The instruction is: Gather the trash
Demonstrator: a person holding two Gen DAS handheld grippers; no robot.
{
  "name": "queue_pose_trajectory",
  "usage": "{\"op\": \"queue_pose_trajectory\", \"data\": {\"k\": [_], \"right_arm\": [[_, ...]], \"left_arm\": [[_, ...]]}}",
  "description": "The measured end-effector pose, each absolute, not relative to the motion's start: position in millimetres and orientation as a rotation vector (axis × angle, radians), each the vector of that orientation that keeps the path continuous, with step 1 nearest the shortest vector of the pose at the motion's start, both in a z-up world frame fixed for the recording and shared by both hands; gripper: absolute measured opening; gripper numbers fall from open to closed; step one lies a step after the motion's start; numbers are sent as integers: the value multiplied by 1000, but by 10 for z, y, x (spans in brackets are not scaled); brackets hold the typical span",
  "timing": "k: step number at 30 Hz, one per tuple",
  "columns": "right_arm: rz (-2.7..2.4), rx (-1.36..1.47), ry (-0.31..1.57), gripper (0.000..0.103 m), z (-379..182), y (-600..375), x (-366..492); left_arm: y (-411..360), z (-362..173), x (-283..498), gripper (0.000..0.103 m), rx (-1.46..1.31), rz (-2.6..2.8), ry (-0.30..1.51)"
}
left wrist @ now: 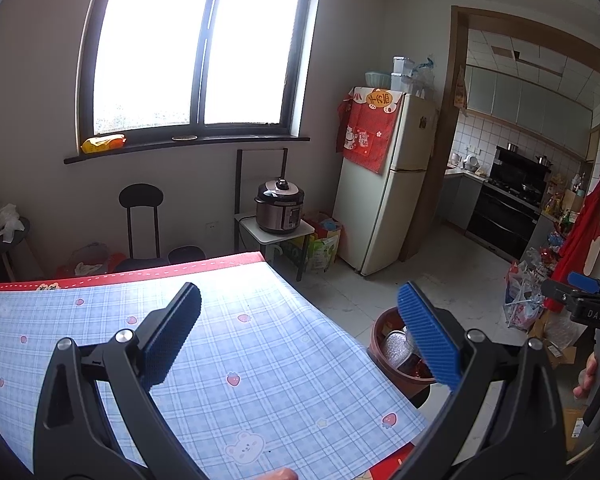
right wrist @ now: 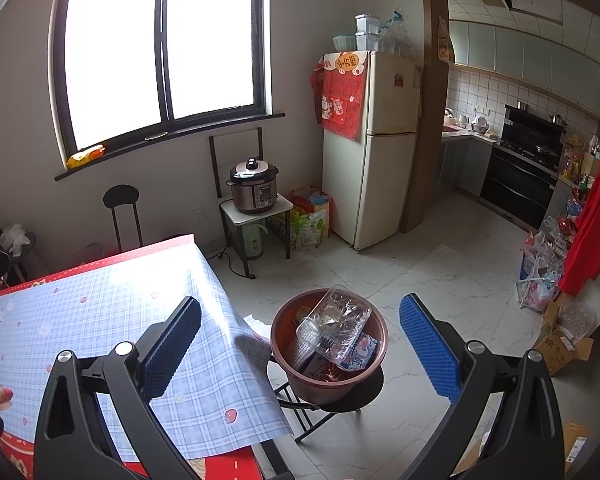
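Taking the table (left wrist: 220, 320) as the landmark, with its blue plaid cloth dotted with strawberries and a red border, the scene reads like this.

Beyond the table's far left corner, a small stand holds crumpled white plastic (left wrist: 5, 218). Behind the table's far edge stands a black round-backed chair (left wrist: 141, 216), under the window sill where a yellow packet (left wrist: 103, 143) lies.

Above the table hovers the left gripper (left wrist: 300, 330), its two blue-padded fingers spread wide with nothing between them; one finger sits over the cloth, the other past the table's right edge.

Behind the table's far right corner, a pressure cooker (right wrist: 253, 190) rests on a small white side table, and further right of that stands a cream fridge (right wrist: 374, 148) draped with a red cloth.

Just off the table's right edge is the trash bin (right wrist: 374, 350), a brown round bucket standing on a black stool. Inside it lie a crumpled clear plastic clamshell (right wrist: 334, 330), tilted against the rim, and some printed wrappers beneath. In the left wrist view the same bin shows partly behind the right-hand finger, with a shiny foil piece inside.

The right gripper (right wrist: 300, 330) hangs over the table's right edge and the bin, its fingers likewise fully apart and holding nothing.

Far right of the table, by the kitchen doorway, plastic bags and cardboard boxes (right wrist: 556, 344) crowd the floor.
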State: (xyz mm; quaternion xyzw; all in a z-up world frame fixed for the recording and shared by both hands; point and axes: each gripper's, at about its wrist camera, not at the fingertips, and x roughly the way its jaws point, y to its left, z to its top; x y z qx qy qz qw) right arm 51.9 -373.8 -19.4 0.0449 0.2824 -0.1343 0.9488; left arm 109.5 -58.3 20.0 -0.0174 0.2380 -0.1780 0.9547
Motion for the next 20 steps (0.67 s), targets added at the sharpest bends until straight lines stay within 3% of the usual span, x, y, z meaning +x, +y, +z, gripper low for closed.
{"op": "queue_pose_trajectory", "data": {"k": [20], "right_arm": [[-295, 90, 572, 97, -168, -3752, 452]], "left_arm": [[-560, 125, 1136, 97, -52, -378, 496]]}}
